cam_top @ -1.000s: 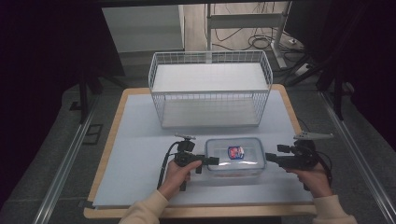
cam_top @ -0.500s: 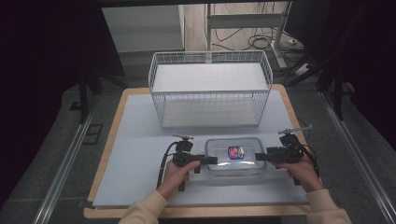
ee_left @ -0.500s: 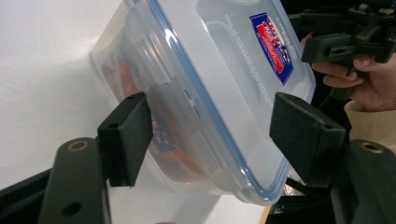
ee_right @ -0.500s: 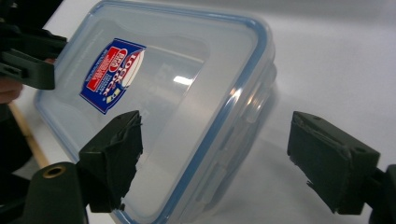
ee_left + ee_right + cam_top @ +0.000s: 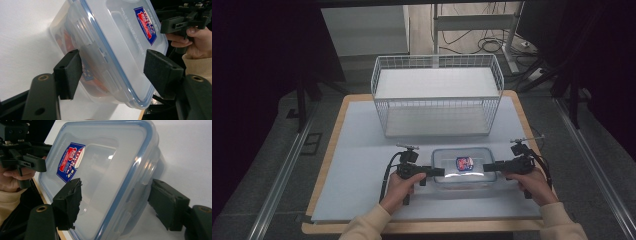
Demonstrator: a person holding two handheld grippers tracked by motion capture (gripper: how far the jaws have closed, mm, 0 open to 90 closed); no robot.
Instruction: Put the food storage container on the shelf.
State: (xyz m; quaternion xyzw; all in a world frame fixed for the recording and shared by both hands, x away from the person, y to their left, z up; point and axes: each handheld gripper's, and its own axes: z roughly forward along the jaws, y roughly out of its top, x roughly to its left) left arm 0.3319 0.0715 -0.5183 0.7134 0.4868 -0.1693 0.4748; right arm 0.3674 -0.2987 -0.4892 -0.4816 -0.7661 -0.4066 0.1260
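A clear plastic container with a blue-rimmed lid and a red and blue label lies near the table's front edge. My left gripper is shut on its left end. In the left gripper view one pad lies against the wall under the latch flap and the other on the lid; these jaws have just been closing. My right gripper straddles the right end, open, and its jaws have just been closing too. In the right gripper view its pads stand either side of the container.
A white wire basket stands behind the container at the table's back. A pale mat covers the wooden tabletop. Dark floor and metal rails flank the table on both sides.
The right hand has come in leftward and down, bringing its jaws over the container's right end. The left hand has kept its place while its jaws narrowed onto the left end.
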